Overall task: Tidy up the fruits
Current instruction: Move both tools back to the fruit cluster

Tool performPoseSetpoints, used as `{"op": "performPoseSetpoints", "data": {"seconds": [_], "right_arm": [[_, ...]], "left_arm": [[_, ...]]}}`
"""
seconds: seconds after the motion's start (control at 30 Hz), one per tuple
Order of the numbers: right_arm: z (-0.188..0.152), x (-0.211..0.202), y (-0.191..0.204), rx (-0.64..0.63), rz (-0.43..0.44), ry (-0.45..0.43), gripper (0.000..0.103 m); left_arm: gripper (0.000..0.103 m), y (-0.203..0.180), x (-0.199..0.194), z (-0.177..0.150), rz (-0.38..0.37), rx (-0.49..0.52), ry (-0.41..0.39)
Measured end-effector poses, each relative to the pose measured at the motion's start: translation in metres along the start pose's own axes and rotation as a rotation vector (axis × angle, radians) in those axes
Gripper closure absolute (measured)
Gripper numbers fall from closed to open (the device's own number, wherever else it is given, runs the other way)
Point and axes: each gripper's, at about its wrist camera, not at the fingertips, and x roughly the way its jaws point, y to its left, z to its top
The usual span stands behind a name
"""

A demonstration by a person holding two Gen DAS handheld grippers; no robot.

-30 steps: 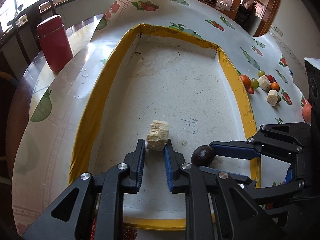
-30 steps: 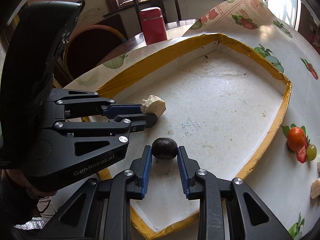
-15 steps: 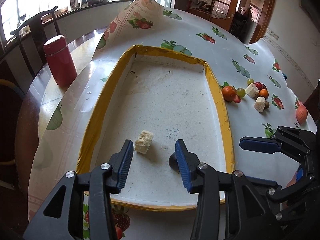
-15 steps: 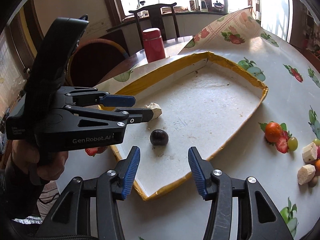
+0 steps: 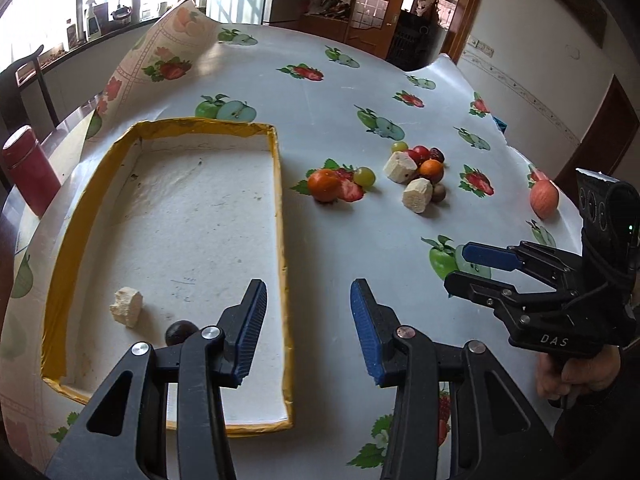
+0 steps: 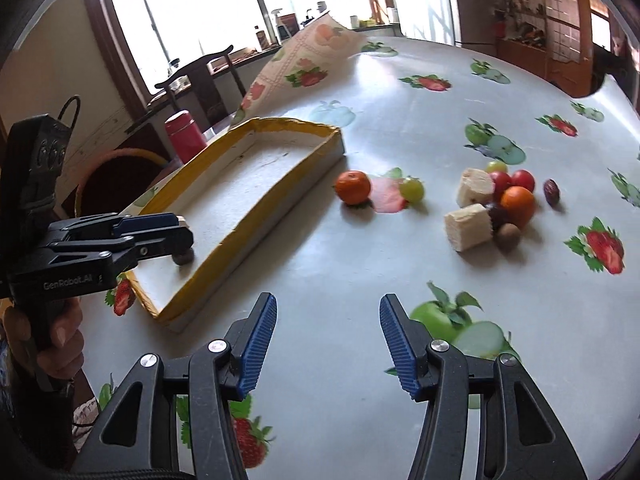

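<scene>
A shallow yellow-rimmed tray (image 5: 280, 216) (image 6: 256, 208) holds a pale chunk (image 5: 127, 306) and a dark round fruit (image 5: 180, 331) (image 6: 184, 257) at its near end. On the cloth to its right lie an orange fruit (image 5: 323, 185) (image 6: 352, 187), a green grape (image 5: 364, 176) (image 6: 412, 189), two pale chunks (image 5: 418, 195) (image 6: 468, 227), a second orange fruit (image 6: 518, 202), red fruits and a peach-red apple (image 5: 544, 199). My left gripper (image 5: 306, 328) is open and empty over the tray's right rim. My right gripper (image 6: 328, 348) is open and empty above bare cloth.
A red flask (image 5: 28, 172) (image 6: 186, 136) stands left of the tray. The fruit-print cloth (image 5: 320, 92) curls up at the far edge. A dark chair (image 6: 204, 80) stands behind the table. The right gripper's body (image 5: 560, 276) is at the left view's right side.
Both grippers have let go, opened wide and pulled back and to the right. The pale chunk and the dark fruit now lie loose in the tray.
</scene>
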Motion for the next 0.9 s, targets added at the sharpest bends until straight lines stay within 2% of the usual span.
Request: {"op": "performPoseSetpoints", "data": {"seconds": [0.3, 0.53, 0.7, 0.9], "right_arm": [[-0.008, -0.021, -0.056, 0.069, -0.097, -0.023, 0.047], [-0.009, -0.021, -0.077, 0.086, -0.136, -0.030, 0.048], [-0.005, -0.015, -0.089, 0.091, -0.161, -0.024, 0.048], [0.007, -0.003, -0.107, 0.100, -0.205, -0.011, 0.048]], "left_arm": [[0.061, -0.047, 0.023, 0.011, -0.048, 0.055, 0.023], [0.061, -0.052, 0.051, 0.021, -0.079, 0.021, 0.053], [0.061, -0.050, 0.077, 0.034, -0.058, 0.000, 0.071], [0.061, -0.036, 0.102, 0.057, 0.004, -0.028, 0.076]]}}
